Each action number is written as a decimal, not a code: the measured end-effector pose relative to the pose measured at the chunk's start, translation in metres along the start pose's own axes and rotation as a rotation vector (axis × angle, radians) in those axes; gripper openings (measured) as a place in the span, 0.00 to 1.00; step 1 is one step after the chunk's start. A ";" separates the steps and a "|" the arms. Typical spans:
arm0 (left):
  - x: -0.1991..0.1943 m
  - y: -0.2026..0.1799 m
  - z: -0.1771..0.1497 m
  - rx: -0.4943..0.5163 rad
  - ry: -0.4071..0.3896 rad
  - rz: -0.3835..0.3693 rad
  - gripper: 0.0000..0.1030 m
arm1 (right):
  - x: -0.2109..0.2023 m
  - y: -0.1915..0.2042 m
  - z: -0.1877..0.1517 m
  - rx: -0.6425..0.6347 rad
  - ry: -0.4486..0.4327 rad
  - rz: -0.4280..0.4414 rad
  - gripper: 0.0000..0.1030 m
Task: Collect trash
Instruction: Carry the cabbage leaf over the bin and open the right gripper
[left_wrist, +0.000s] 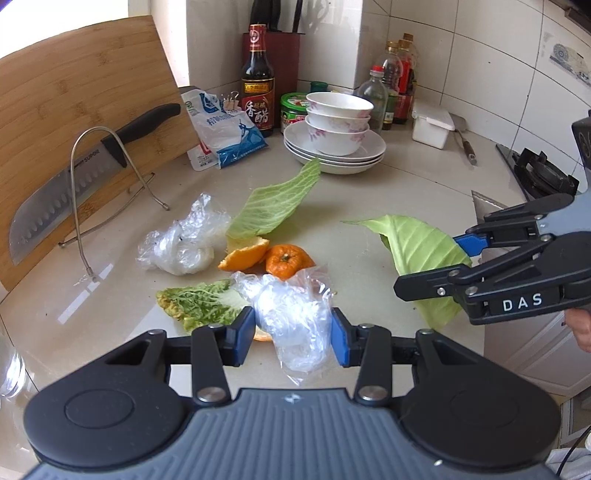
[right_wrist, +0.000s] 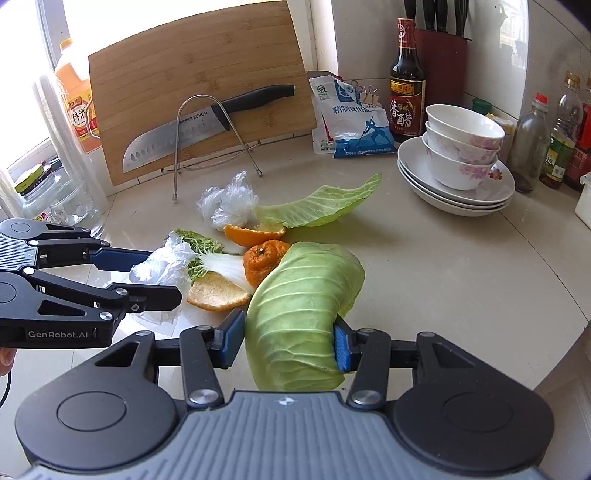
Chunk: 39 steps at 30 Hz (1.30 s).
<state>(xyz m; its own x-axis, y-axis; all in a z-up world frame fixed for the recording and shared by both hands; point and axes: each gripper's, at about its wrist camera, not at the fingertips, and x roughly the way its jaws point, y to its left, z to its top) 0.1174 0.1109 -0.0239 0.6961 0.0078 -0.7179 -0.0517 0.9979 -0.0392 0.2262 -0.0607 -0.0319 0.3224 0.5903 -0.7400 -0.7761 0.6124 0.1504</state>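
Trash lies in a heap on the beige counter. My left gripper (left_wrist: 293, 336) is shut on a crumpled clear plastic bag (left_wrist: 295, 317); the same bag shows in the right wrist view (right_wrist: 162, 267). My right gripper (right_wrist: 290, 341) is shut on a pale green cabbage leaf (right_wrist: 299, 310), which also shows in the left wrist view (left_wrist: 417, 254). On the counter lie a second plastic bag (left_wrist: 181, 243), a long cabbage leaf (left_wrist: 277, 203), orange peels (left_wrist: 245, 254), a tangerine (left_wrist: 286, 260) and a wilted leafy piece (left_wrist: 199, 304).
A bamboo cutting board (right_wrist: 199, 81) with a knife (right_wrist: 192, 133) on a wire rack stands at the back. Stacked bowls on plates (right_wrist: 458, 162), a salt bag (right_wrist: 351, 122), a vinegar bottle (right_wrist: 406, 85) and several bottles stand at the right. A gas stove (left_wrist: 543, 173) lies far right.
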 end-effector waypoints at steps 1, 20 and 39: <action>-0.002 -0.004 -0.001 0.008 0.000 -0.005 0.41 | -0.004 0.000 -0.003 0.002 -0.003 -0.004 0.52; -0.014 -0.093 -0.014 0.160 0.017 -0.176 0.41 | -0.089 -0.027 -0.089 0.146 -0.018 -0.161 0.52; -0.005 -0.157 -0.016 0.227 0.040 -0.246 0.41 | -0.061 -0.108 -0.207 0.325 0.175 -0.288 0.53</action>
<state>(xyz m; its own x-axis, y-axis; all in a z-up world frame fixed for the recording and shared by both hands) 0.1104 -0.0469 -0.0252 0.6386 -0.2334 -0.7333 0.2789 0.9583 -0.0622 0.1782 -0.2726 -0.1387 0.3814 0.2919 -0.8771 -0.4496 0.8876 0.0999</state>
